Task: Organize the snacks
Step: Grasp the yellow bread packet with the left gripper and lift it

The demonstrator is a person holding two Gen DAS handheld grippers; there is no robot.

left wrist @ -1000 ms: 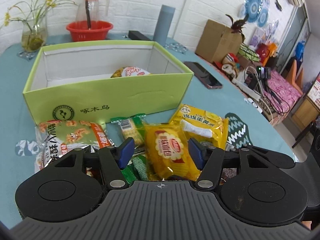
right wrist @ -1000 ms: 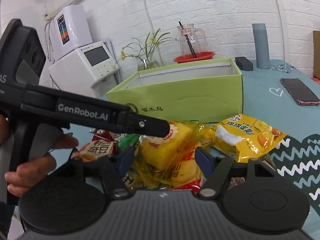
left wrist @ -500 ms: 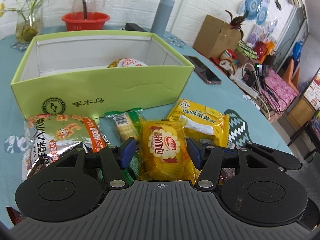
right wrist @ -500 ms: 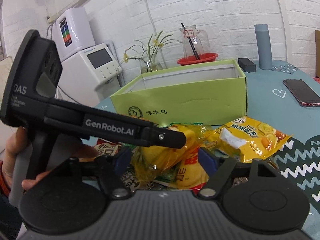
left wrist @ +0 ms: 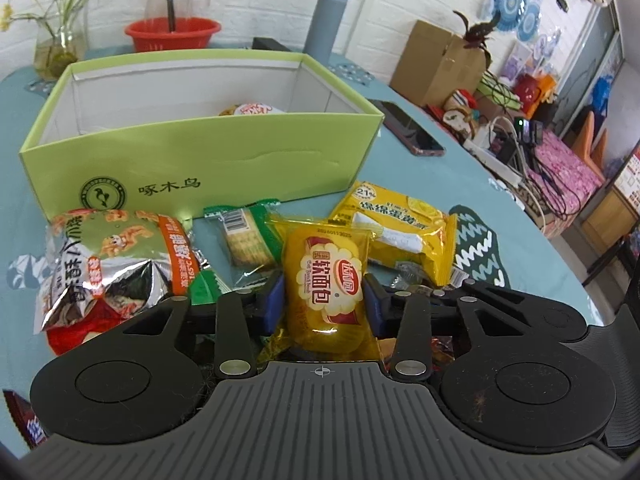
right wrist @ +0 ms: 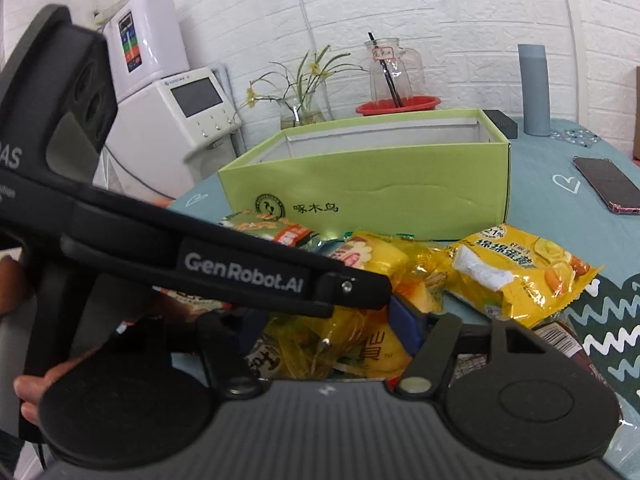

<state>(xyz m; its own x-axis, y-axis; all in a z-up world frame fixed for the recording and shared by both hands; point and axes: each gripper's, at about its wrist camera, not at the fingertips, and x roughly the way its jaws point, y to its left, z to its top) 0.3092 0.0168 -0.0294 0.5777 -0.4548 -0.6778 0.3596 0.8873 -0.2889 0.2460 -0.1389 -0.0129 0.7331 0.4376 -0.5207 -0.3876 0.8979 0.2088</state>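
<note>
Two blue pads of the left gripper (left wrist: 324, 300) pressed against either side of the yellow bread packet (left wrist: 326, 280) — clamped on it, packet standing upright between them. Just left of it, a green cracker packet (left wrist: 244, 236) lying flat, and farther left a crinkled green-and-orange snack bag (left wrist: 116, 256). Just behind and to the right, a yellow egg-roll packet (left wrist: 400, 224), its near edge tucked behind the held packet. All of these on the teal tablecloth (left wrist: 460, 176), just in front of the green box (left wrist: 200, 168).

Fingers of the right gripper (right wrist: 332, 332) set apart over the same heap, a blue pad (right wrist: 404, 320) beside crumpled yellow wrappers (right wrist: 352, 344); left finger partly hidden by the other tool's black arm — no telling whether anything is gripped. Across that view, the left gripper's body, held by a hand (right wrist: 32, 392) at the lower left edge.

Inside the box, one round packet (left wrist: 256, 110) resting near the back wall. Beyond the box, well apart from the snacks: a phone (left wrist: 404, 126) to the right, a grey cylinder (left wrist: 326, 20), a red basin (left wrist: 172, 34) with a glass jug (right wrist: 388, 72) standing in it, a vase of yellow flowers (left wrist: 56, 48), and white brick wall.
</note>
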